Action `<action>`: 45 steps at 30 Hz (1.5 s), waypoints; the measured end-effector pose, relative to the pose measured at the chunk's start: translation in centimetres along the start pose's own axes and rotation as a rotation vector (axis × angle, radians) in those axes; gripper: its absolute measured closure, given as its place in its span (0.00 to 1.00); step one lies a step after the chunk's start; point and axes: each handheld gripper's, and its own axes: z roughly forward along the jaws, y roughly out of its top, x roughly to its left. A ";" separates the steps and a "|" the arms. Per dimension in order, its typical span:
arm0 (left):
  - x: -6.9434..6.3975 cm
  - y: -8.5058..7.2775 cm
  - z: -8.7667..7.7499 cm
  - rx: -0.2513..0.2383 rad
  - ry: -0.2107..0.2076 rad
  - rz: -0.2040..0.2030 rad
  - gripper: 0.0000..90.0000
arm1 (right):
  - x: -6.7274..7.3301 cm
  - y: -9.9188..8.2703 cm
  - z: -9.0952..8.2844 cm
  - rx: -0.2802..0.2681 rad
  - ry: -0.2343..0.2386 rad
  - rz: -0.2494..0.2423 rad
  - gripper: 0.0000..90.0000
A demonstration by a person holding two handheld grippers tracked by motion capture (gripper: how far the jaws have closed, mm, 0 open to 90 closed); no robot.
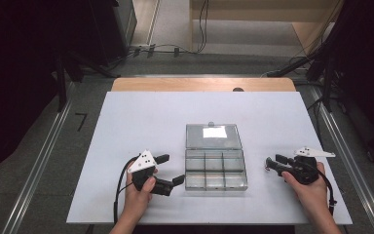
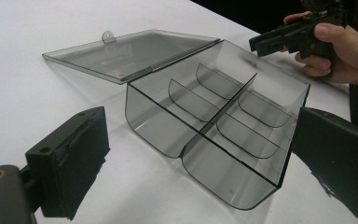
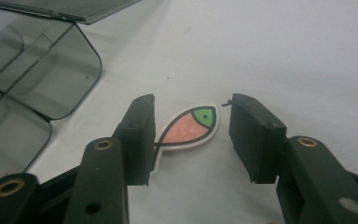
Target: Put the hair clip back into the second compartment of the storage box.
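High view: white table [image 1: 141,117] with a clear smoky compartment box [image 1: 215,168] at the middle, lid [image 1: 213,136] thrown back flat on the far side. Left gripper [image 1: 171,169] held just left of the box, jaws spread wide and pointing toward it, nothing between them. Right gripper [image 1: 271,163] held to the right of the box, apart from it, jaws pointing left toward the box and low over the table. A small reddish speck just at the tips of that gripper, too small to make out here.

Left gripper view: left gripper [image 2: 200,154] with two black jaws far apart, framing the near end of the compartment box [image 2: 214,126] without touching it. Six compartments with curved dividers, all bare. Lid [image 2: 130,53] lying open on the table behind. Farther off, at upper right, a hand [image 2: 340,51] with the right gripper [image 2: 279,39].

Right gripper view: right gripper [image 3: 191,135] part open, jaws at a middling gap. Fish sticker [image 3: 186,128], pink body with a green head and a black dot for the eye, lying flat on the table between the fingers. Tail running under or against the finger seen at left [image 3: 137,135]; head clear of the finger seen at right [image 3: 254,135], a strip of bare table between. Not gripped. Rounded corner of the box [image 3: 51,79] at upper left, near but apart from the sticker.
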 end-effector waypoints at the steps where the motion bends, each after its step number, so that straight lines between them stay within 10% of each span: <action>1: 0.0 0.0 0.0 -0.001 0.000 0.000 0.04 | 0.0 -0.1 0.1 0.008 0.002 0.000 0.55; 13: 0.0 0.0 0.1 0.002 -0.001 0.002 0.04 | 0.5 0.0 0.7 0.032 -0.014 0.013 0.58; 33: 0.0 0.0 0.1 0.000 0.001 0.001 0.04 | 2.5 0.2 1.5 0.052 -0.072 -0.105 0.77; 45: 0.0 -0.1 0.2 0.001 -0.002 -0.002 0.04 | 3.2 0.1 1.8 0.040 -0.023 -0.146 0.90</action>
